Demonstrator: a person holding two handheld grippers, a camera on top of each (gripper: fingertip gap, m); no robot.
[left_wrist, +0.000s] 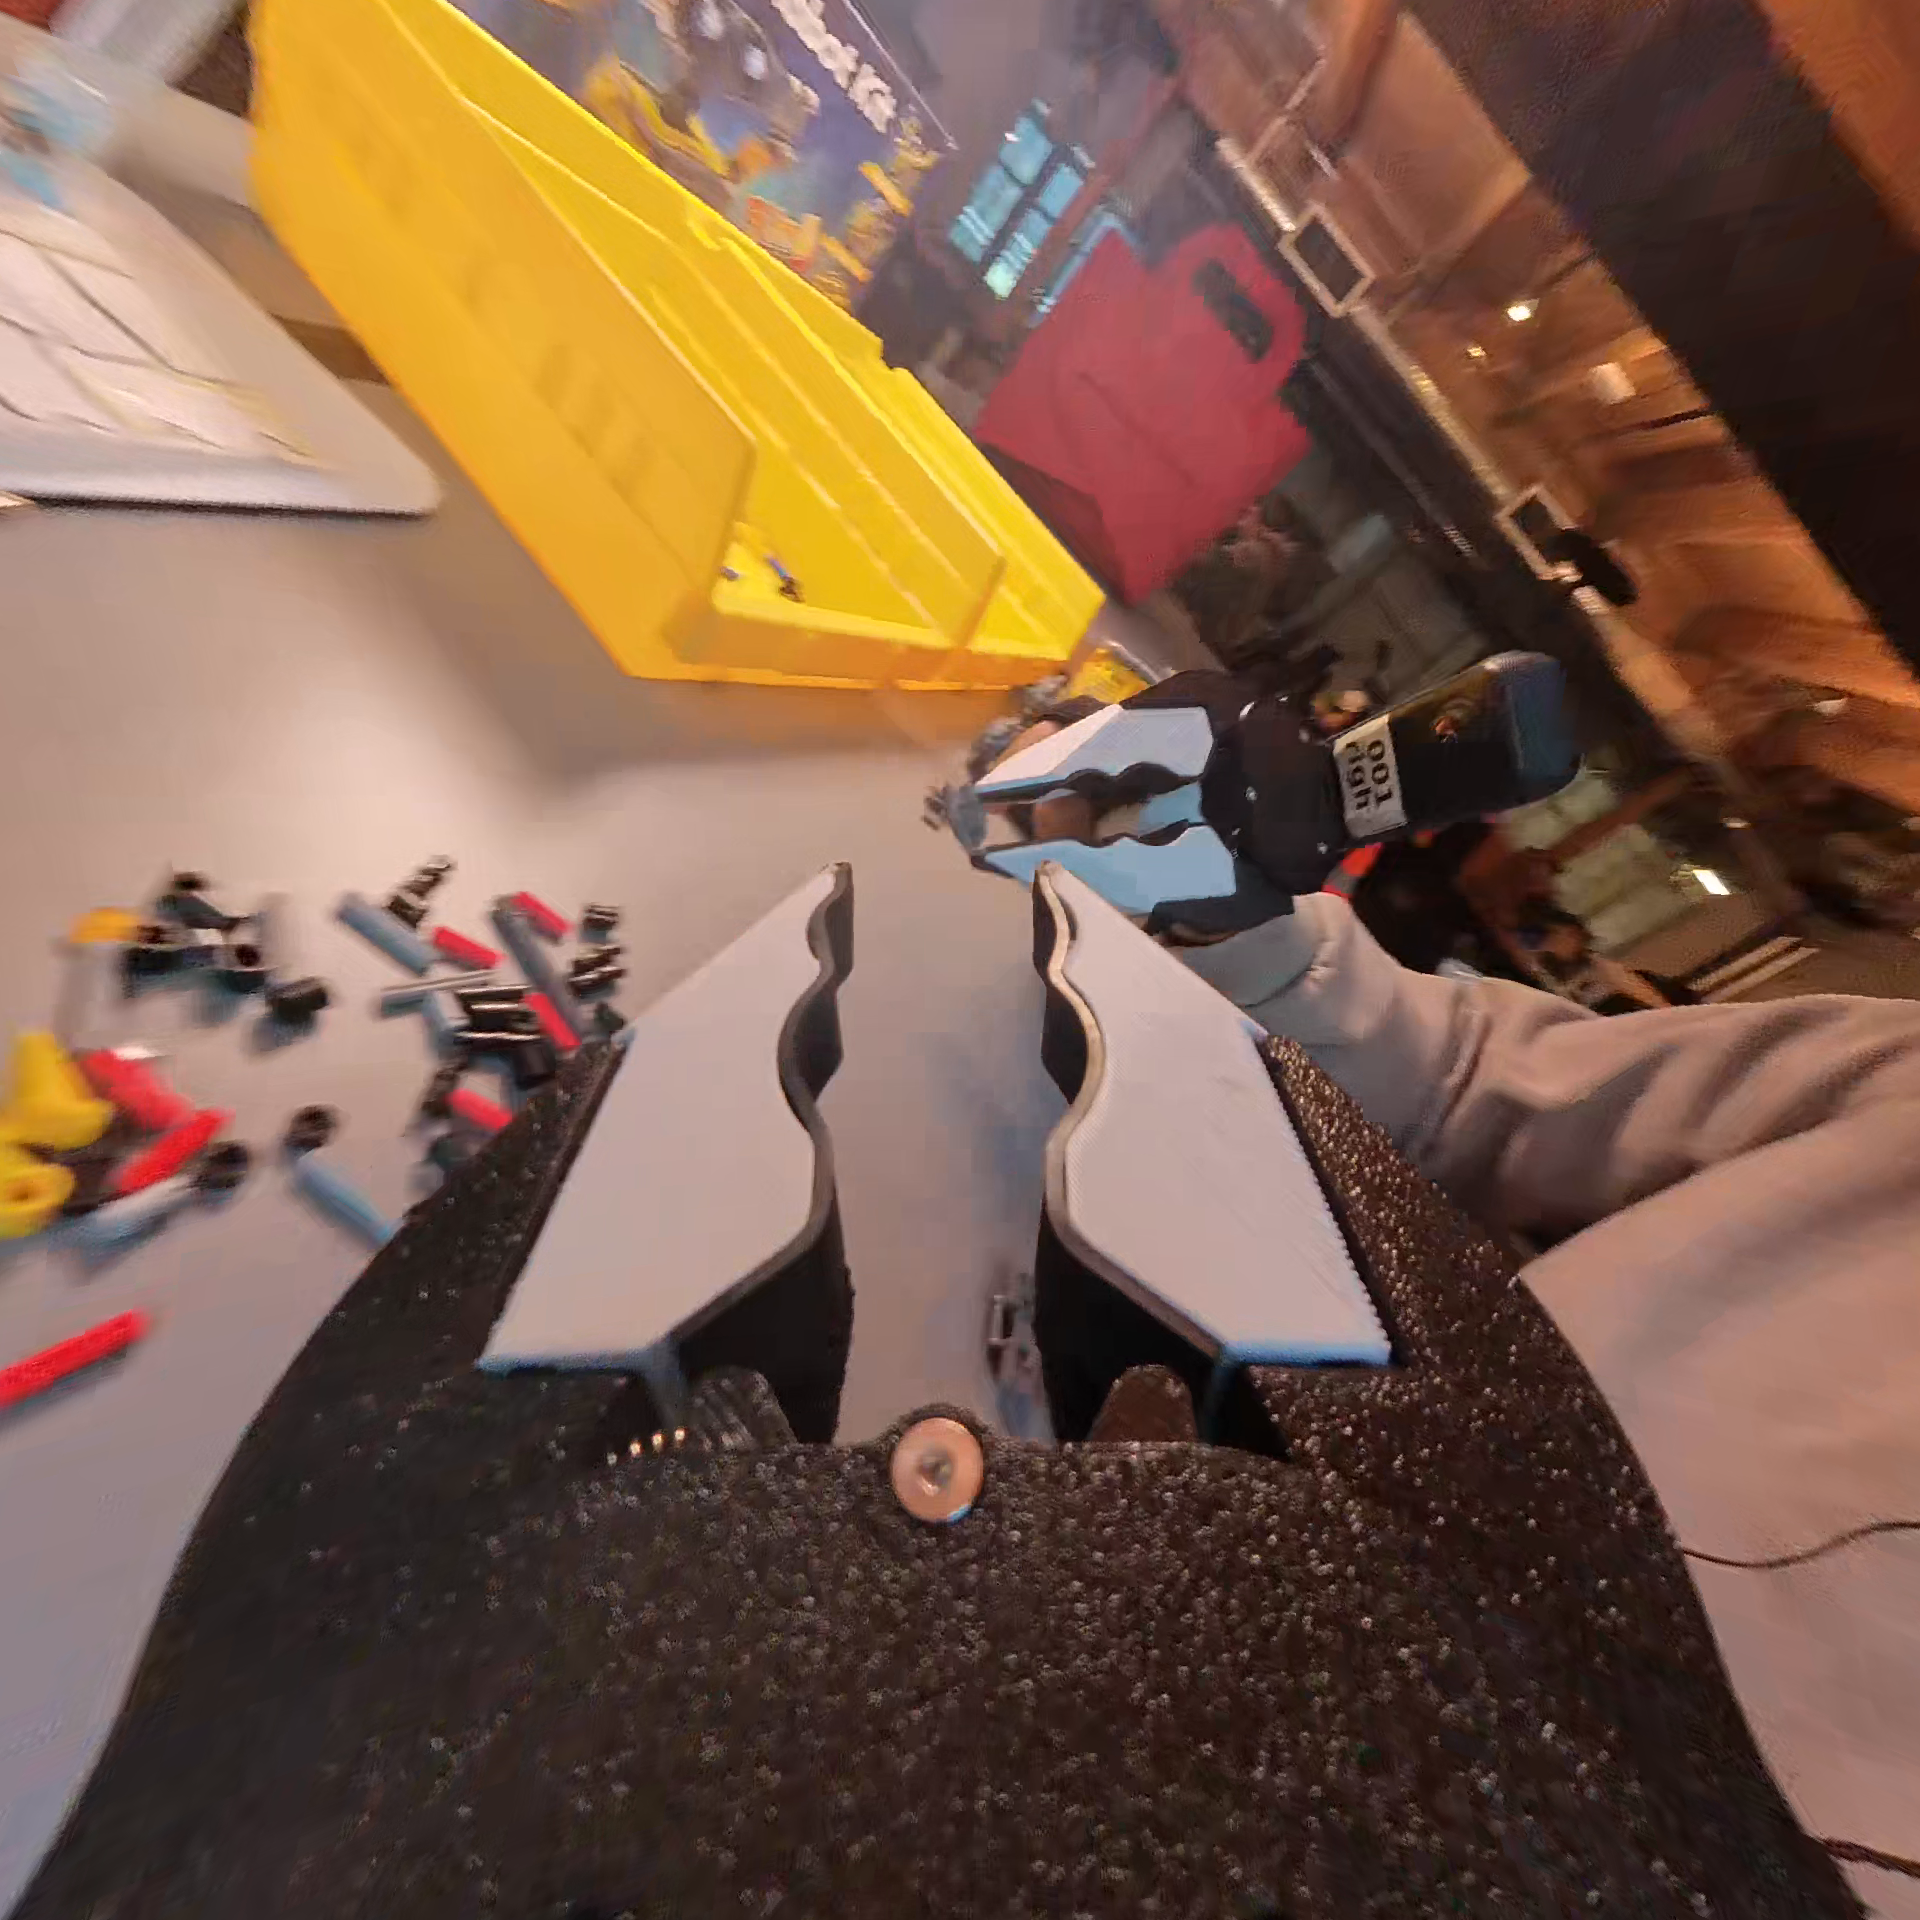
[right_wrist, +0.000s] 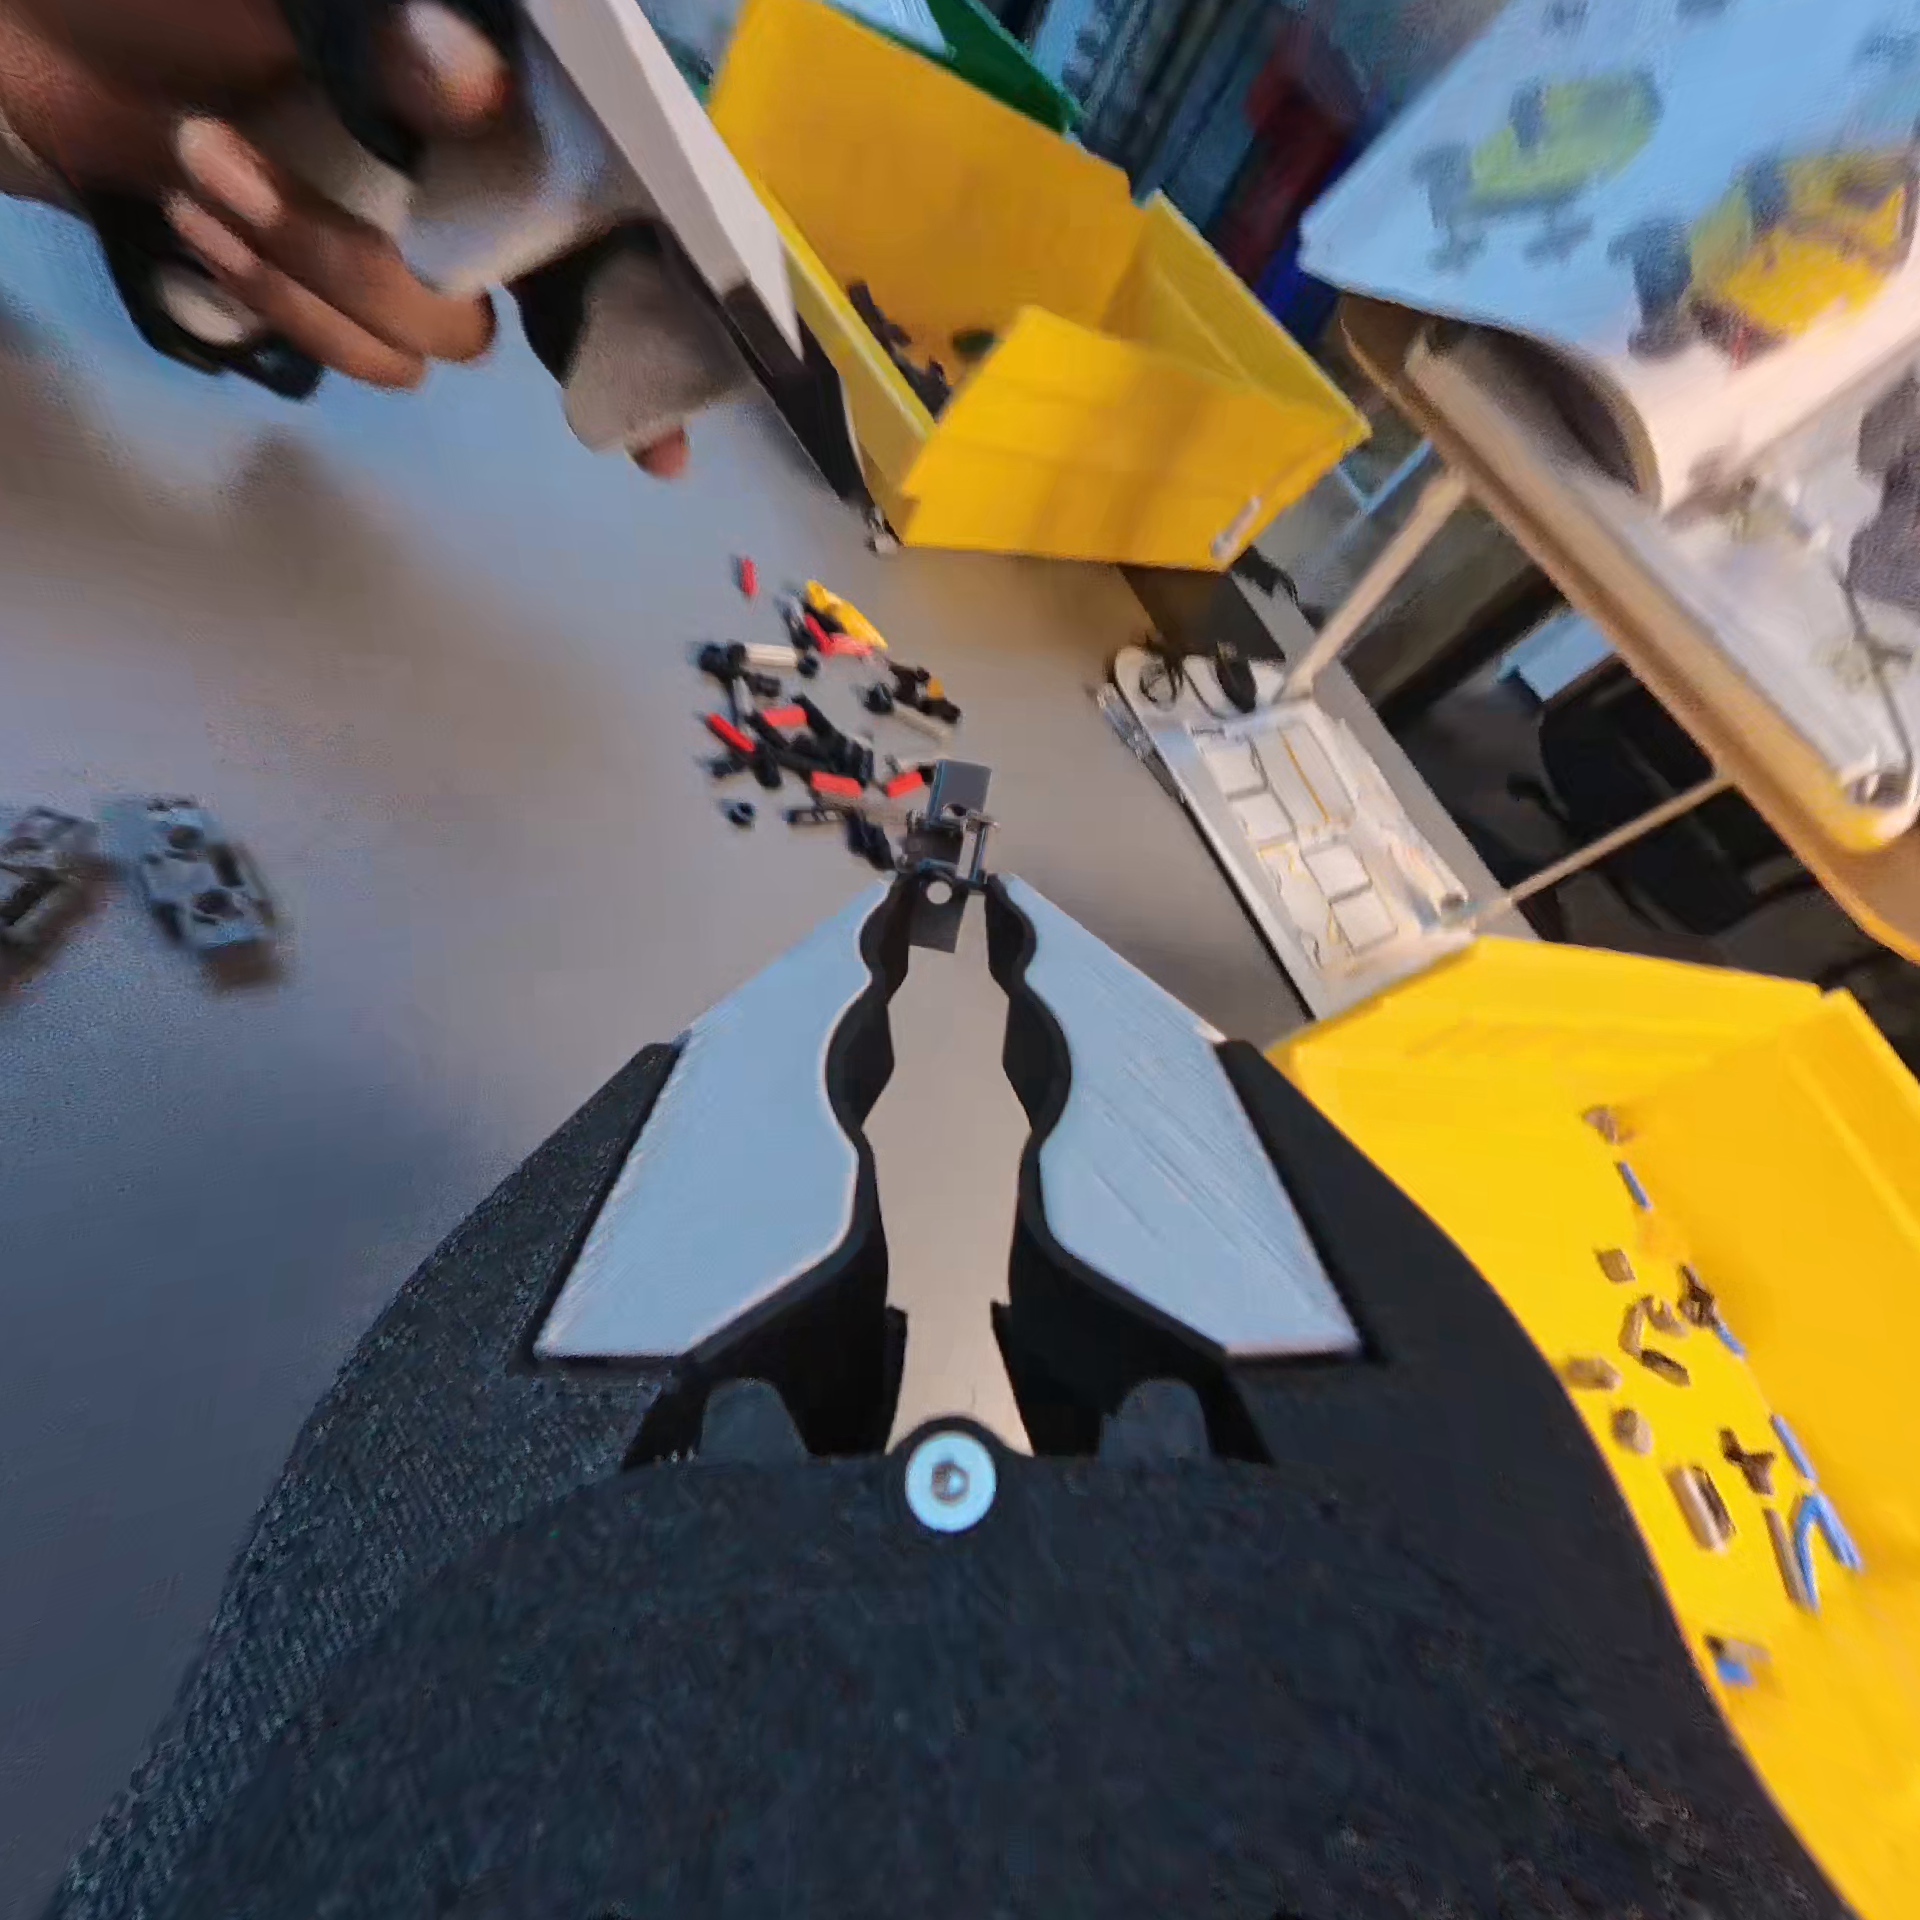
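Right gripper pinches a boxy grey plastic assembly.

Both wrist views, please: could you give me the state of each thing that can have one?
Left tool: open, empty, above the table.
Right tool: shut on a small grey assembly, held off the table.
Loose parts: scattered on the table, untouched.
Grey frames: lying on the table, apart from the parts.
Near bin: open, small parts inside.
Far bin: open, dark parts inside.
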